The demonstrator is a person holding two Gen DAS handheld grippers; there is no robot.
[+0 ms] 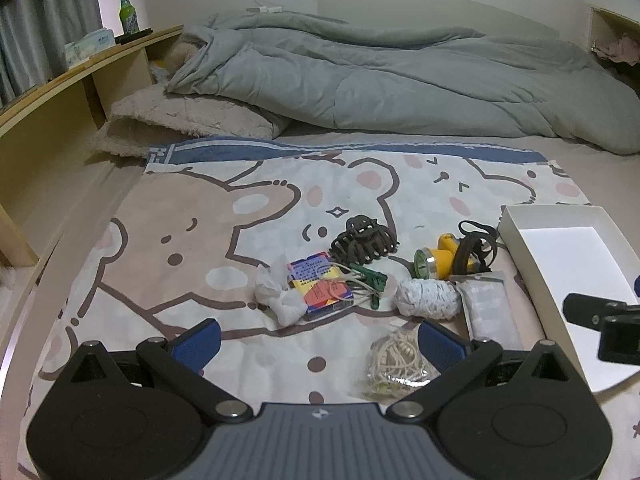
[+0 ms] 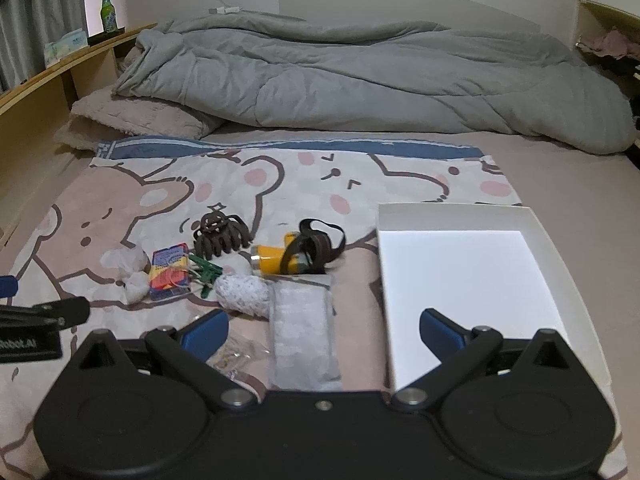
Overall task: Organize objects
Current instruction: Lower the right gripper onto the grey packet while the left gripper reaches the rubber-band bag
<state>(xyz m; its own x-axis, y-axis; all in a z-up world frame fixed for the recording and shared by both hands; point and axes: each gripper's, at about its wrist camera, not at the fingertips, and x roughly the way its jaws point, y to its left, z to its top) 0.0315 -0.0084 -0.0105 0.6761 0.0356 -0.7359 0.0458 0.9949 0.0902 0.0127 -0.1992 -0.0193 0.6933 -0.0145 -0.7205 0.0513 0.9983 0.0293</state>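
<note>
A grey duvet (image 2: 360,80) is lying at 12 o'clock. The white box (image 2: 472,280) is sitting at 3 o'clock, beside the headlamp (image 2: 288,258), hair claw (image 2: 220,234) and card pack (image 2: 170,272). Both the left gripper (image 1: 320,344) and right gripper (image 2: 324,330) are hovering spread apart, gripping nothing.

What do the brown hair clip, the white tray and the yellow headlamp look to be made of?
Hair clip: matte brown plastic, moulded curved teeth. Tray: probably white card, thin folded walls, flat finish. Headlamp: glossy yellow plastic body, shiny lens rim, dark woven-looking strap.
</note>
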